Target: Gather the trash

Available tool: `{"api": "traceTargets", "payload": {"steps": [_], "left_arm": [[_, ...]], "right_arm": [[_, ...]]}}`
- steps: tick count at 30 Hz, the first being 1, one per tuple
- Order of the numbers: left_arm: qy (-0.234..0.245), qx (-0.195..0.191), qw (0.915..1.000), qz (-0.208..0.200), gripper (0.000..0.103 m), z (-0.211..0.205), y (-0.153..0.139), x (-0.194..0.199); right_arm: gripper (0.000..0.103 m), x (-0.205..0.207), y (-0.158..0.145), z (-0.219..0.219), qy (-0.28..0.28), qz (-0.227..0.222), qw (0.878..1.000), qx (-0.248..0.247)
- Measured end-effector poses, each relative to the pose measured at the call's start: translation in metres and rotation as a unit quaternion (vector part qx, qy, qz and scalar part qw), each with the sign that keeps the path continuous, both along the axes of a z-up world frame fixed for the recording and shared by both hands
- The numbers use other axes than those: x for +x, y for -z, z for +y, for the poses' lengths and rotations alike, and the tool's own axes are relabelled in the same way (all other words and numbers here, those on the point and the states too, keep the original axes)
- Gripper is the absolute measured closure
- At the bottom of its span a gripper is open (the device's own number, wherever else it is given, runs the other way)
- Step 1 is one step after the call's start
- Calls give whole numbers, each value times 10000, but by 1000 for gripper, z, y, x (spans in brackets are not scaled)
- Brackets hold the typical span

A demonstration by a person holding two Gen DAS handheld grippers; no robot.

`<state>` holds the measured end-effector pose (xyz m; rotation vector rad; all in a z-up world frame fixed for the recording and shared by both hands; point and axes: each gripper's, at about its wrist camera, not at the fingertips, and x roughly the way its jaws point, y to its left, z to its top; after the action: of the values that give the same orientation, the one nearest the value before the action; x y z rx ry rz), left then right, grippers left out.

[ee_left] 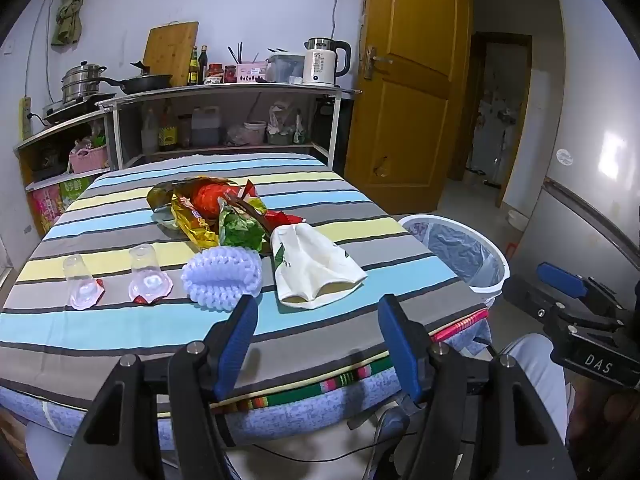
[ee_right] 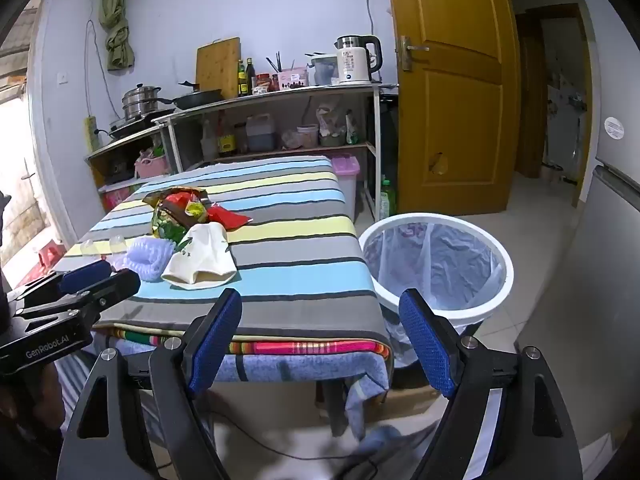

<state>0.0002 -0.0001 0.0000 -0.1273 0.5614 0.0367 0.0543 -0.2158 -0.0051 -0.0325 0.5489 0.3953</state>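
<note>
Both grippers, left gripper (ee_left: 316, 312) and right gripper (ee_right: 320, 308), gape wide and empty; light wrappers (ee_left: 208, 212) could slip, missing the bin (ee_right: 436, 264).

Clear plastic cups, near the table's left edge: two (ee_left: 82, 280) (ee_left: 148, 276)
Foam fruit nets: one (ee_left: 222, 278)
White paper bags, toward the near edge: one (ee_left: 312, 266)
Crumpled snack wrappers, mid-table heap: several, too tangled to count (ee_left: 212, 212)
Lined bins beside the table's right edge: one (ee_right: 436, 264)
</note>
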Motion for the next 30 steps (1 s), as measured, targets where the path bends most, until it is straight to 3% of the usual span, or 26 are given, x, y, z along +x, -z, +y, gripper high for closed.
{"api": "traceTargets", "payload": {"steps": [30], "left_arm": [[-12, -86, 9999, -87, 38, 2, -6, -3]], "right_arm": [[22, 1, 0, 3, -3, -5, 10000, -56]]}}
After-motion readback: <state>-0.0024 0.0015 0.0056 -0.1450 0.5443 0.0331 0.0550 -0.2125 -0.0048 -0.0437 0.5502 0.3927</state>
